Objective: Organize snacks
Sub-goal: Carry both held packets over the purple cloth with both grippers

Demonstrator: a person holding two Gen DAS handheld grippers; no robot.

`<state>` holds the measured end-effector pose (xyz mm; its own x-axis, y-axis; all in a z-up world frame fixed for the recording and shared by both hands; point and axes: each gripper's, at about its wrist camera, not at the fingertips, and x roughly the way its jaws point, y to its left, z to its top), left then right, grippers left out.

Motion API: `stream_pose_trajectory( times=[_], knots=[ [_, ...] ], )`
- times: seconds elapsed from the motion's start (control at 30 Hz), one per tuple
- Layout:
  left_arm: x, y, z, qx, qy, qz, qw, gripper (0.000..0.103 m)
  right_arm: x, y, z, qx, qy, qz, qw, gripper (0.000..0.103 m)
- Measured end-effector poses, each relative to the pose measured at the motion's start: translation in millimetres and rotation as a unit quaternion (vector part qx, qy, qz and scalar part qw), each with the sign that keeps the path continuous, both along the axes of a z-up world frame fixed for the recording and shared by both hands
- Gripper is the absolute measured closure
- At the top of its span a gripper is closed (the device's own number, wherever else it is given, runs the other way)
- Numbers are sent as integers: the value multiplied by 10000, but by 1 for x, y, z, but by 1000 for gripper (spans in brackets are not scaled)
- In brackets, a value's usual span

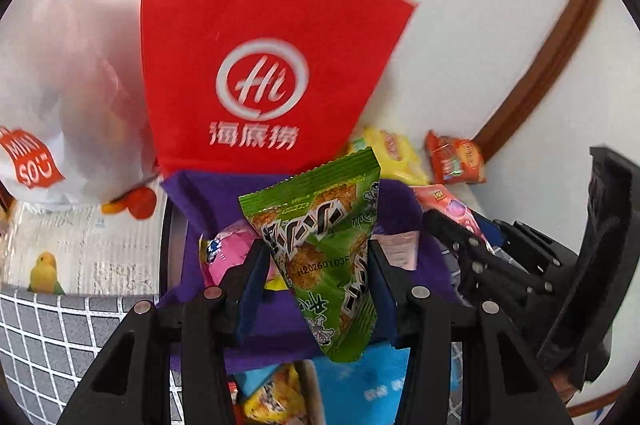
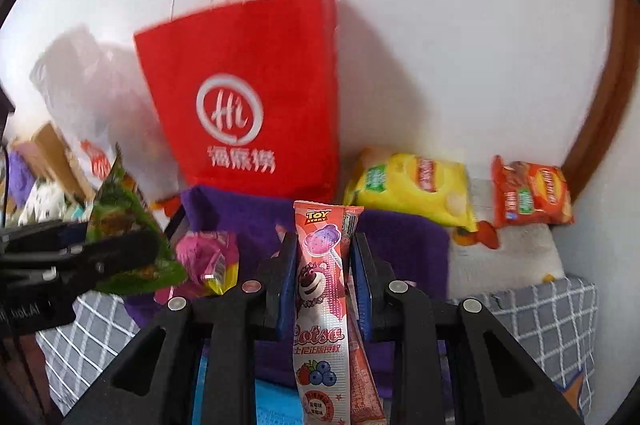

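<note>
Left gripper: its fingers are clamping the green snack packet by its middle, so the packet is standing upright above the purple bag.
Right gripper: its fingers are pinching the pink Lotso packet across its narrow width; the long pack is hanging down between them, with a second reddish wrapper seemingly pressed alongside it.
Why held so: both packets are being carried clear of the pile, probably for sorting into a container; which one I cannot tell.
Purple bag: it is lying open under both grippers, holding a pink wrapped sweet; it is likely serving as a collecting place.
Red paper bag: it is leaning against the white wall behind the purple bag, its white handles sticking up.
Writing, red bag: a white ring logo reading "Hi" with Chinese characters beneath.
Writing, green packet: a stamped code, "H20260103F", is showing; the large dark characters are too distorted to read.
Writing, pink packet: "TOY STORY" at the top, "Lotsa" lower down, with a bear face and berry pictures.
Loose snacks: a yellow crisp bag and an orange crisp bag are waiting by the wall, their brand blurred.
White plastic bag: it is slumping left of the red bag, its red label partly reading "MINI SO".
</note>
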<state>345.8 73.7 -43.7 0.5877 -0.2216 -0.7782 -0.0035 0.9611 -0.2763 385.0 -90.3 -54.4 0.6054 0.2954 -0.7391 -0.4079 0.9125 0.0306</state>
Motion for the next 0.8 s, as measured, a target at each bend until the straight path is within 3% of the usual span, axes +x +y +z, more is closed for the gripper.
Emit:
stream_pose_trajectory(
  times=[0.43,0.8],
  knots=[
    [20,23,-30,27,406,229,9989,58,29,-17,-45,-488,635,107,9967,77],
    [27,12,-47,30,724,-8,9974,58,41,-23,-68,-718,1026,82,9921,77]
  ],
)
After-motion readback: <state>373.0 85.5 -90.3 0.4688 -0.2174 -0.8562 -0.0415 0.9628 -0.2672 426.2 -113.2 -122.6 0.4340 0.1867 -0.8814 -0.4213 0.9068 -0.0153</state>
